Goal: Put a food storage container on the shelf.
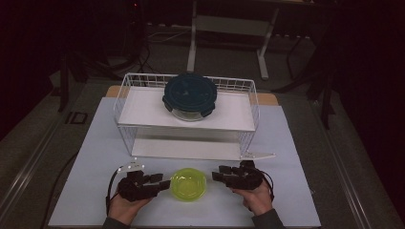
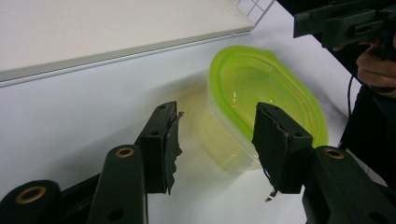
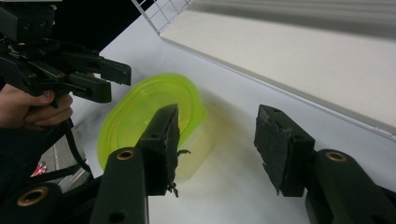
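A small round bowl of translucent yellow-green plastic (image 1: 188, 184) stands upright and uncovered on the white tabletop, near the table's front edge and in front of the white wire rack. Its wide, flat rim is a brighter green than its paler, see-through wall. Nothing lies inside it, and its glossy inner floor catches small glints of light

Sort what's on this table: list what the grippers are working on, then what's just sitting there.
In hand:
- green bowl, between the left gripper and right gripper, both open

Lying about:
- wire shelf rack
- lidded round container on the rack's top shelf
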Available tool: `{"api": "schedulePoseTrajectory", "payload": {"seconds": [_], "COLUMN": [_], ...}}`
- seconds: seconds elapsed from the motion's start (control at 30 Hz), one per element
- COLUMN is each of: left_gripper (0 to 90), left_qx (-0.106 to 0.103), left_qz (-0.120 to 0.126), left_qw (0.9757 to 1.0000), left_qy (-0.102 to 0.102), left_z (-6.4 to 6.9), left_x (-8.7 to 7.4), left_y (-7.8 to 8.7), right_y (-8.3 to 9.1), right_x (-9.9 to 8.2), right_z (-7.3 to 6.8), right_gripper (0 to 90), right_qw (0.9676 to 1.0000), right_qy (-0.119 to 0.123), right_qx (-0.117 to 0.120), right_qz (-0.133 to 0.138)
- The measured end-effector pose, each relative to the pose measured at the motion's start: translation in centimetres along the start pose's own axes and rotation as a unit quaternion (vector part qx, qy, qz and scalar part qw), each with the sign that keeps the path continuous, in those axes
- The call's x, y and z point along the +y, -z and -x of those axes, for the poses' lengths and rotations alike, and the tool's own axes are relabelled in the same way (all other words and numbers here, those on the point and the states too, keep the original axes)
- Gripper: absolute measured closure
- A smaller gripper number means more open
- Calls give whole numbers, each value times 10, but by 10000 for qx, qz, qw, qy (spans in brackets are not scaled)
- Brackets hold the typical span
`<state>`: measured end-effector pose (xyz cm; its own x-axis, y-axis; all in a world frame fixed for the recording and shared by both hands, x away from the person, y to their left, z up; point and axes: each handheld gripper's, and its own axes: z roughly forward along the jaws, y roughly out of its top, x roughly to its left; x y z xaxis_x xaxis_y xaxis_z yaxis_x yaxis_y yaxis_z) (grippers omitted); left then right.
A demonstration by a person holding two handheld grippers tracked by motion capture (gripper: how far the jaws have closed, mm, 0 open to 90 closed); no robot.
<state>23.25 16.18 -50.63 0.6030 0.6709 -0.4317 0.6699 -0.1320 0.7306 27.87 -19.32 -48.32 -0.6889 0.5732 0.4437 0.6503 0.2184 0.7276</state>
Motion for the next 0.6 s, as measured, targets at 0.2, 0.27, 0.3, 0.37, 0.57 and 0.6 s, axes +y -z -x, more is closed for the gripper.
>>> {"api": "schedulePoseTrajectory", "payload": {"seconds": [0.2, 0.27, 0.3, 0.37, 0.57, 0.6], "left_gripper": [533, 537, 540, 542, 555, 557], "left_qx": [-117, -189, -205, -231, -361, -378], "left_qz": [-95, -95, -92, -112, -220, -231], "left_qw": [9999, 9997, 9997, 9996, 9990, 9988], "left_qy": [60, 105, 111, 135, 171, 192], "left_z": [2, 2, 2, 2, 4, 4], "left_x": [-1, -1, -1, -1, -2, -3], "left_y": [-6, -8, -8, -9, -13, -14], "right_y": [-5, -8, -10, -12, -20, -22], "right_x": [-2, -3, -4, -5, -9, -10], "right_z": [-1, -1, -2, -2, -4, -4], "right_gripper": [499, 501, 502, 505, 511, 512], "right_qw": [9999, 9998, 9998, 9997, 9990, 9988], "right_qy": [-74, -96, -92, -104, -147, -162], "right_qx": [87, 128, 133, 164, 284, 306], "right_qz": [-49, -108, -131, -171, -321, -355]}}
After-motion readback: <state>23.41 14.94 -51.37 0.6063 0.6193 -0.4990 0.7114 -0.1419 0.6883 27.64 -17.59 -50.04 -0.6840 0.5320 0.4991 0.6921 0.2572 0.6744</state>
